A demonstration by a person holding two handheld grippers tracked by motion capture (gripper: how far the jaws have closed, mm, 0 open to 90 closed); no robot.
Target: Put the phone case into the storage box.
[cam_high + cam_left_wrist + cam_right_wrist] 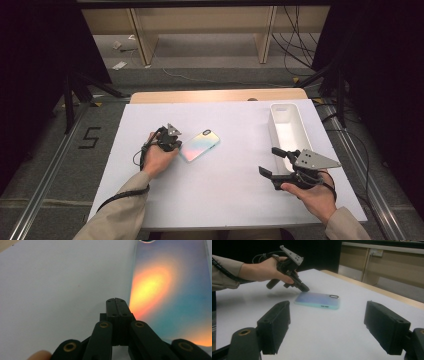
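On the white sheet-covered table [220, 190], at about nine o'clock from its centre, the left gripper [176, 145] is held in the person's left hand [157, 159], its black jaws pressed fully together with nothing between them. In the left gripper view [116, 300] the closed tips are seen set down at the near corner of the flat, rectangular, iridescent phone case [170, 292], against its long left edge; whether they actually touch it cannot be told. The same meeting is seen in the right gripper view, where the left gripper [305, 289] is angled down to the far corner of the case [318, 300], which lies flat on the sheet. In the high view the case [199, 145] is found slightly left of the table's centre, its camera end turned toward two o'clock. Further right, at about four o'clock, the right gripper [270, 161] is held in the right hand [315, 196], its jaws spread wide and empty, well apart from the case. Just beyond it, at about two o'clock, the long white plastic tray [297, 117] is placed lengthwise along the right edge.
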